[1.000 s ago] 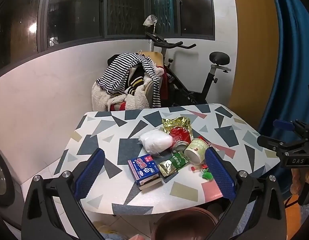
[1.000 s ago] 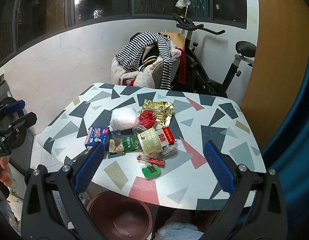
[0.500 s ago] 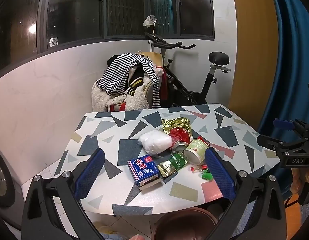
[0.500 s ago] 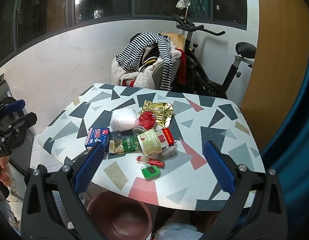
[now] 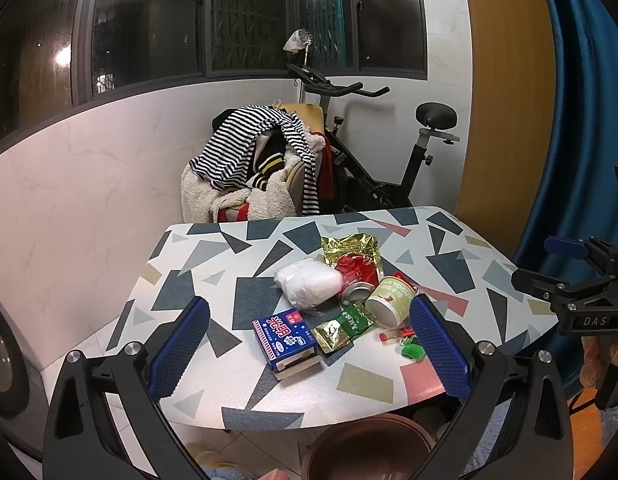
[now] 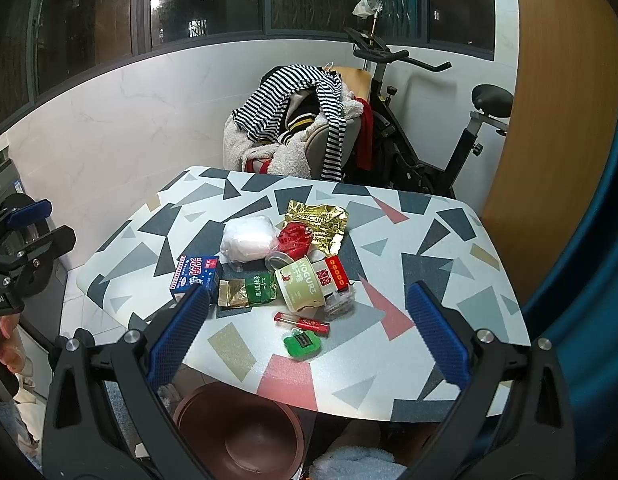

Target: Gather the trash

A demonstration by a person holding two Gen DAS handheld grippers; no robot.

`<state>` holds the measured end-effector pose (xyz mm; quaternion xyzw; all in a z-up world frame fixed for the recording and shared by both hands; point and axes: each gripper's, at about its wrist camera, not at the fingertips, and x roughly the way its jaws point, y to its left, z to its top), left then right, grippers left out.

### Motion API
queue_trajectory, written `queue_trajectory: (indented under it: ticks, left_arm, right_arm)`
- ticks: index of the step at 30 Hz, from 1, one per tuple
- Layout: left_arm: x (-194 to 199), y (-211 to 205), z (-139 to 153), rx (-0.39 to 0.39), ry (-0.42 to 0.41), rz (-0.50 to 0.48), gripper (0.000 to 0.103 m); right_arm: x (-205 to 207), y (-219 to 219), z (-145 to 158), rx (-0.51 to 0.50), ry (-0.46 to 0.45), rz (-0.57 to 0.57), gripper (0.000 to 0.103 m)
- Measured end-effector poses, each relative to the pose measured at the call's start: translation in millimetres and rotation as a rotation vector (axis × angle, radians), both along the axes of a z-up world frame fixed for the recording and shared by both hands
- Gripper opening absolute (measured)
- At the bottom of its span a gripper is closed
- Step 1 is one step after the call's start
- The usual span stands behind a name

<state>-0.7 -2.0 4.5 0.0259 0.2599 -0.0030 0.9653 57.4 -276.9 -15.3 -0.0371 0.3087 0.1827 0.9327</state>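
**Both grippers wide and empty above the trash heap**

Left gripper (image 5: 309, 344), seen in its own view, has its blue pads spread wide at the lower left and lower right of the frame, and nothing lies between them. Centred between the pads, on the table (image 5: 205, 248), is the trash, read left to right: a blue carton (image 5: 287, 338) at the near edge of the heap, a white bag (image 5: 309, 286) behind it, a green sachet (image 5: 343, 326), a tipped can (image 5: 355, 292), a gold wrapper (image 5: 351, 246) farthest away, a yogurt cup (image 5: 391, 300) lying on its side, and a red tube (image 5: 393, 335) with a green tag (image 5: 412, 349) nearest the right pad. A brown bin (image 5: 369, 452) sits below the table edge at lower centre.

Right gripper (image 6: 307, 334), in its own view, is equally wide and holds nothing. Its left pad overlaps the carton (image 6: 195, 276) in the frame; the tube (image 6: 303, 323) and tag (image 6: 302, 344) lie between the pads, the tube's long axis running left to right across the frame. The bin (image 6: 237, 432) is at lower centre.

Judgement: no item is yet taken. The carton lies nearest the left gripper, the tube and tag nearest the right. All trash is ahead of and below both tools, so the next reach is forward and down, then back to the bin.
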Motion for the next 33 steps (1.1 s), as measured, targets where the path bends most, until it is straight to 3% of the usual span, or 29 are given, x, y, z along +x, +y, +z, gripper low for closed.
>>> queue_trajectory:
  ticks: [33]
  left_arm:
    - [-0.3, -7.3, -6.1, -0.007, 0.005, 0.001, 0.098]
  right_arm:
    - [-3.5, -3.1, -4.5, -0.005, -0.004, 0.006, 0.098]
